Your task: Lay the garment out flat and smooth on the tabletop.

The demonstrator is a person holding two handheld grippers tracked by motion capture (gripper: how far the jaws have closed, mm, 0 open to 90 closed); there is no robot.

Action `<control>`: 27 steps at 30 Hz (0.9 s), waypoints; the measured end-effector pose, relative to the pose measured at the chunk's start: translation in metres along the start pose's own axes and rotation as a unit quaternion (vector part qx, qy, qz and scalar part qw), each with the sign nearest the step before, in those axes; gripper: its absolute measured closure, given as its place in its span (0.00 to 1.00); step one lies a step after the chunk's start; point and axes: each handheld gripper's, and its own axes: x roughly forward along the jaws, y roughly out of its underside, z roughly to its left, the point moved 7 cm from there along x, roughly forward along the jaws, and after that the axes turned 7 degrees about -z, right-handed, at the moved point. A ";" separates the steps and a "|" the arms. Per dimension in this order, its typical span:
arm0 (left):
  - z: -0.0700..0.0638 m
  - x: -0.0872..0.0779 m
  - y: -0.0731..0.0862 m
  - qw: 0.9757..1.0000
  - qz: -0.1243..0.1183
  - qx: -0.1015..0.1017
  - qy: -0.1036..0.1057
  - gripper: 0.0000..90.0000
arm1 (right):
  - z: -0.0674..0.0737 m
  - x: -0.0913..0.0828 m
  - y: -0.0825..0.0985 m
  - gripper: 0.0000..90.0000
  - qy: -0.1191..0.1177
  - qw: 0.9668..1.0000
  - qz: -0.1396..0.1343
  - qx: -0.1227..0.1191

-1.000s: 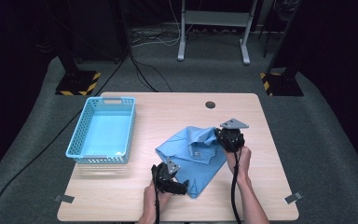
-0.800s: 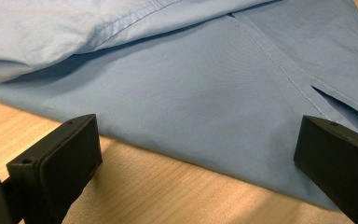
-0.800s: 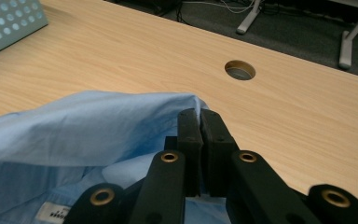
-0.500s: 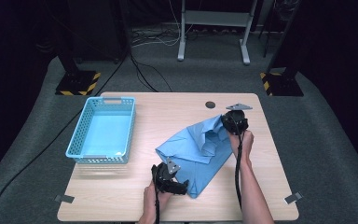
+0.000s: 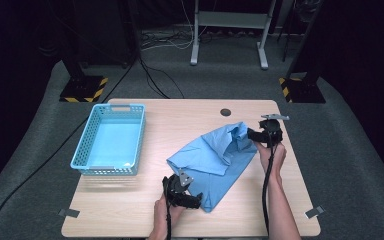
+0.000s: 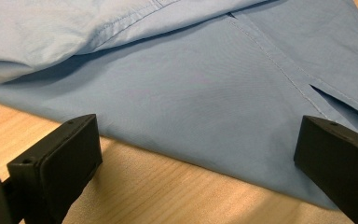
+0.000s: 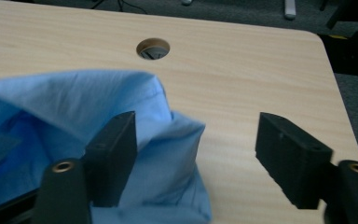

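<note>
Table (image 5: pixel 130 210) carries a blue shirt (image 5: pixel 215 160) right of centre; its far corner now lies farther right than before. Basket (image 5: pixel 111 140) sits left. Right gripper (image 5: pixel 254 134), jaws just opened, has released that corner. Left gripper (image 5: pixel 196 201) stands open at the near hem.

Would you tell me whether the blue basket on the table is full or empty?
Empty: the high view shows the blue basket's bare bottom.

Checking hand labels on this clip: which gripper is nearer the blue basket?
Left. The left gripper sits at the table's near edge, right of the blue basket; the right gripper is farther right, beyond the blue shirt.
</note>
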 end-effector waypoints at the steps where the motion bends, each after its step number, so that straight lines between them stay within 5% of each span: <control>1: 0.000 0.000 0.000 1.000 0.001 0.000 0.000 0.01 | 0.002 -0.005 0.005 0.27 -0.010 1.000 0.000 -0.001; 9: 0.000 0.000 0.000 1.000 0.000 -0.001 0.000 0.01 | 0.036 -0.033 0.054 0.17 -0.068 0.997 0.001 -0.035; 12: 0.000 0.000 0.000 1.000 0.001 0.000 0.000 0.01 | 0.063 -0.040 0.078 0.16 -0.102 0.994 0.007 -0.048; 18: 0.000 0.000 0.000 1.000 0.001 -0.001 0.000 0.01 | 0.105 -0.033 0.100 0.18 -0.122 0.988 0.015 -0.099; 22: 0.000 0.000 0.000 1.000 0.001 0.000 0.000 0.01 | 0.116 -0.018 0.104 0.27 -0.122 0.985 0.029 -0.117; 27: 0.000 0.000 0.000 1.000 0.001 0.000 0.000 0.01 | 0.116 -0.011 0.099 0.50 -0.113 0.987 0.010 -0.118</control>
